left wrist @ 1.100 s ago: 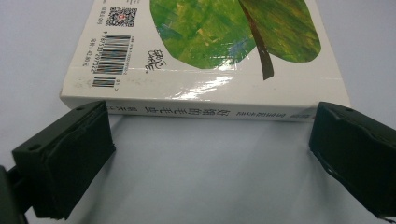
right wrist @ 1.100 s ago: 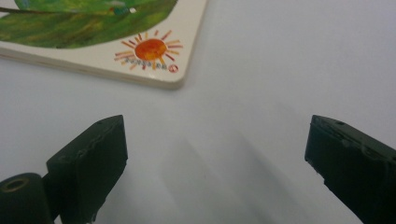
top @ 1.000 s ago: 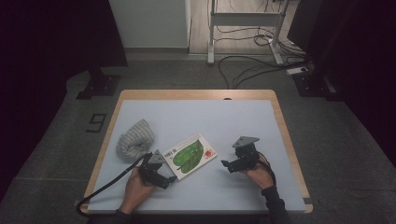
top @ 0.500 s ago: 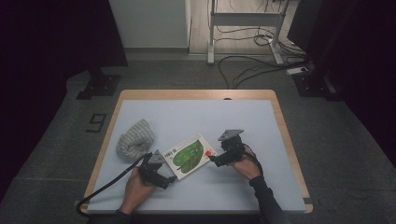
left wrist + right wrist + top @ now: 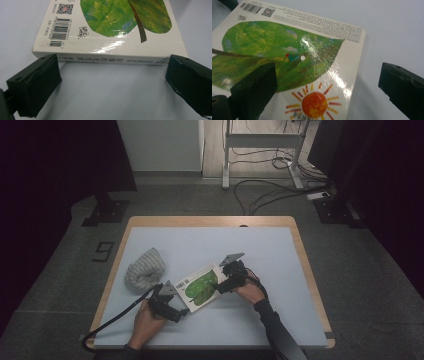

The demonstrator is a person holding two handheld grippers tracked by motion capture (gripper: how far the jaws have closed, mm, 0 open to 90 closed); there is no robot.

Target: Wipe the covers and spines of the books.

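Barcode: on the book (image 5: 110, 30) back cover, digits starting 9787…, rest unclear.
QR code: beside the barcode.
Spine: printed characters, upside down, unreadable.
Cover edge: fine print, too small.

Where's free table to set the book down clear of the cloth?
Bare: the far half of the table and the right strip past the right claw. Crowded: near-left, where the cloth, book and left claw bunch.
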